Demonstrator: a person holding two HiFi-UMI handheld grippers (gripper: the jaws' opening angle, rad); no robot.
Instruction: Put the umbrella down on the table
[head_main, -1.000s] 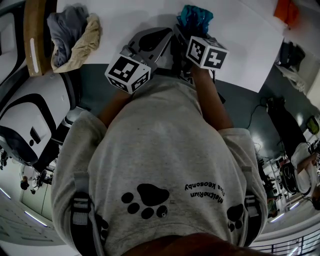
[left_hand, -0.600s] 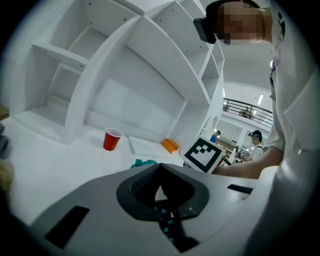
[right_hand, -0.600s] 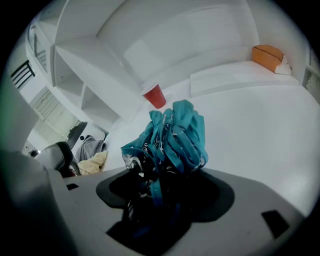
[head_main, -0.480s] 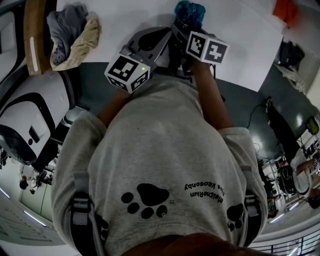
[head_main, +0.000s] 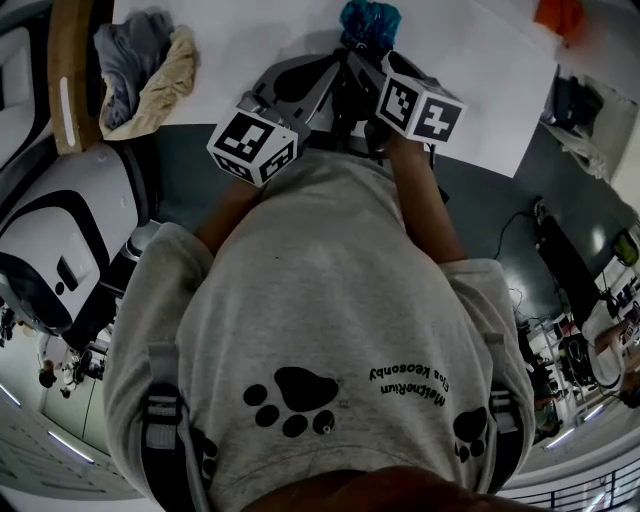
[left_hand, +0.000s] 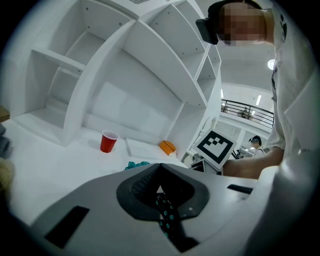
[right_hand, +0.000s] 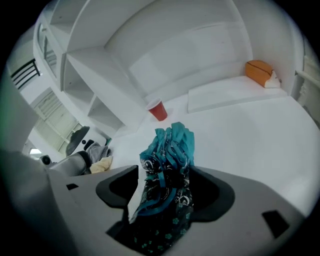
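The folded umbrella (right_hand: 167, 150), dark cloth with teal print, lies on the white table (head_main: 470, 80); its teal end (head_main: 368, 20) points away from me. My right gripper (right_hand: 167, 186) is open. Its jaws stand wide on either side of the umbrella, with a gap showing at each pad. My left gripper (left_hand: 159, 189) is shut on a strip of the umbrella's dotted cloth (left_hand: 166, 215). In the head view both grippers sit close together at the table's near edge, the left gripper (head_main: 300, 85) beside the right gripper (head_main: 350, 72).
A red cup (right_hand: 158, 110) and an orange object (right_hand: 259, 69) stand further back, with a flat white board (right_hand: 230, 92) between them. White shelving (left_hand: 125, 75) lines the back. A pile of grey and tan clothes (head_main: 150, 70) lies at the table's left.
My right gripper has pulled back slightly from the umbrella, and more of the teal end now shows beyond it. The left gripper has stayed put.
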